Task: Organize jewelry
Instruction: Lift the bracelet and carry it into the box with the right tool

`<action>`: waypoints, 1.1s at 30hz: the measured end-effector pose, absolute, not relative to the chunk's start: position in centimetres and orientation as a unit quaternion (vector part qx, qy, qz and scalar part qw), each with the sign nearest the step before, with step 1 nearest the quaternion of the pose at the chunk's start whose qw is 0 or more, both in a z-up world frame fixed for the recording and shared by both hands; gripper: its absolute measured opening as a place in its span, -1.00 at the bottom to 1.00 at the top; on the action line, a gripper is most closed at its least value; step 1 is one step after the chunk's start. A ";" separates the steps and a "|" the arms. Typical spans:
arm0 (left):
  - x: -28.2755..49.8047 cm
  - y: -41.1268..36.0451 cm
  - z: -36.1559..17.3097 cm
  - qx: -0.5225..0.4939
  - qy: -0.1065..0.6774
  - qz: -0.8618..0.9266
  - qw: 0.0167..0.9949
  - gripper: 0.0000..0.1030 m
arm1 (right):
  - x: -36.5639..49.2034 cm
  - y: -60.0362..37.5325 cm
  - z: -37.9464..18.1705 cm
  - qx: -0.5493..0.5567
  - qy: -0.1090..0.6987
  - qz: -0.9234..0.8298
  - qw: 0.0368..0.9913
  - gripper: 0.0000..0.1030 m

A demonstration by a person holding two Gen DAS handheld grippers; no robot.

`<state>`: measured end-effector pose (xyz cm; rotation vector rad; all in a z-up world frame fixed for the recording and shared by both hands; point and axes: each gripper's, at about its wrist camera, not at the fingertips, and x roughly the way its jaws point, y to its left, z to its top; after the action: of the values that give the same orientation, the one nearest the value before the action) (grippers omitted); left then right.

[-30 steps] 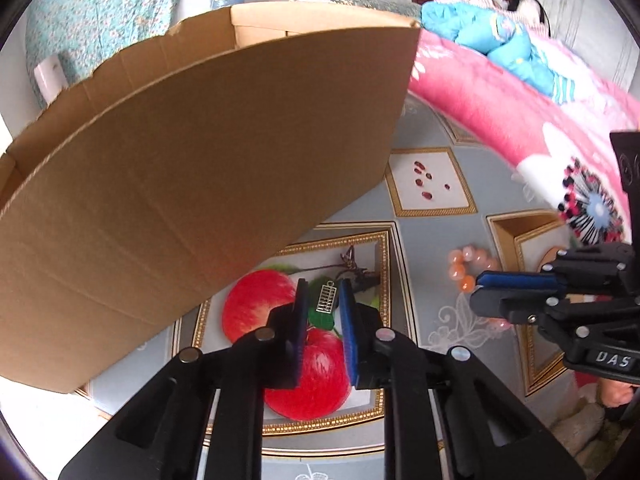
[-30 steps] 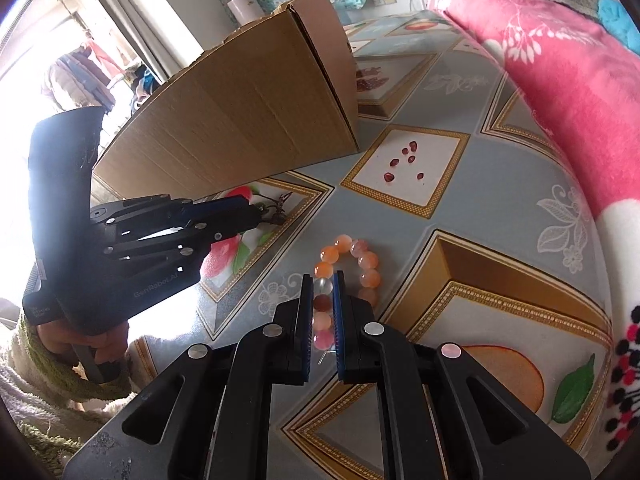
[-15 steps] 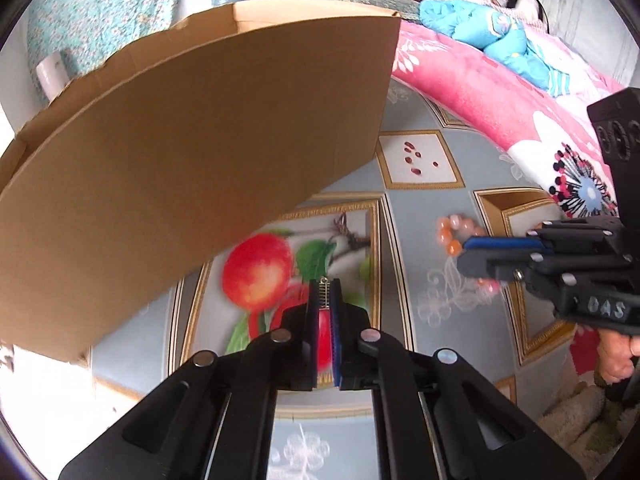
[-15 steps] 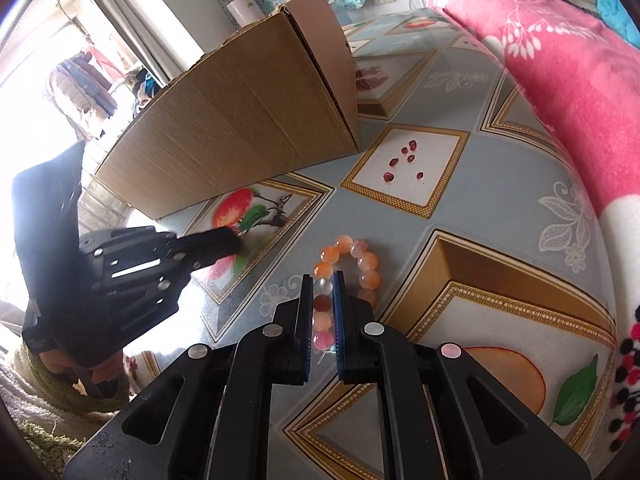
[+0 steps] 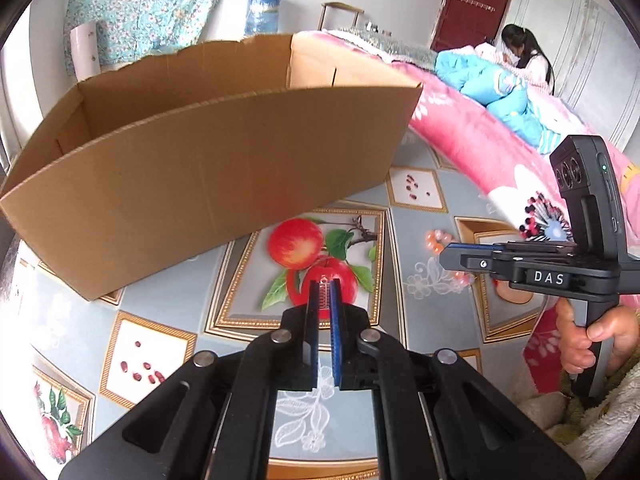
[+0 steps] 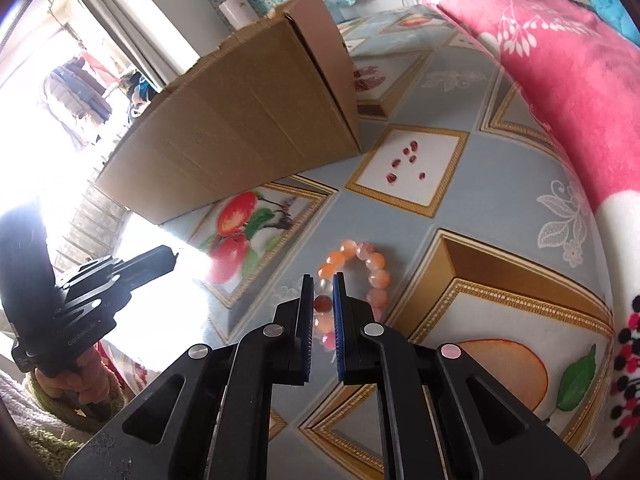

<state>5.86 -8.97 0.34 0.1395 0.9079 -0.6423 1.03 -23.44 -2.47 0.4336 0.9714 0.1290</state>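
My left gripper [image 5: 324, 286] is shut on a small gold abacus pendant [image 5: 324, 296] and holds it above the patterned floor, in front of the open cardboard box [image 5: 208, 160]. In the right wrist view it [image 6: 170, 254] shows at the left. My right gripper [image 6: 323, 280] is shut on an orange and pink bead bracelet [image 6: 370, 270] that lies on the floor. The bracelet also shows in the left wrist view [image 5: 434, 240], partly hidden behind my right gripper [image 5: 448, 258].
The cardboard box [image 6: 248, 120] stands on the fruit-patterned floor mat [image 6: 404, 168]. A pink floral blanket [image 6: 560, 80] borders the right side. A person [image 5: 520, 56] sits on the bed far back.
My left gripper closed on the pendant, lifted it off the floor and drew back, so the box's open top now shows. My right gripper has stayed shut on the bracelet.
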 end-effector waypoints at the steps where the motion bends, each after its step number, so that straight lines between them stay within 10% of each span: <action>1: 5.7 -8.8 0.6 0.065 0.428 -0.304 0.848 -0.92 | 1.0 -23.4 -2.2 0.209 0.459 0.065 0.861 -0.86; 23: 8.1 -3.2 13.3 -0.003 0.299 -0.342 0.891 -0.92 | 3.3 -24.6 11.4 0.233 0.284 0.162 0.916 -0.86; 33: 18.1 -3.3 10.7 -0.014 0.449 -0.329 0.830 -0.92 | 10.9 -24.9 13.3 0.227 0.266 0.217 0.911 -0.86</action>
<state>18.11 -3.32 10.72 -0.0305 0.9527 -0.6984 10.85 -24.85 13.34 0.4685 0.5475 0.4476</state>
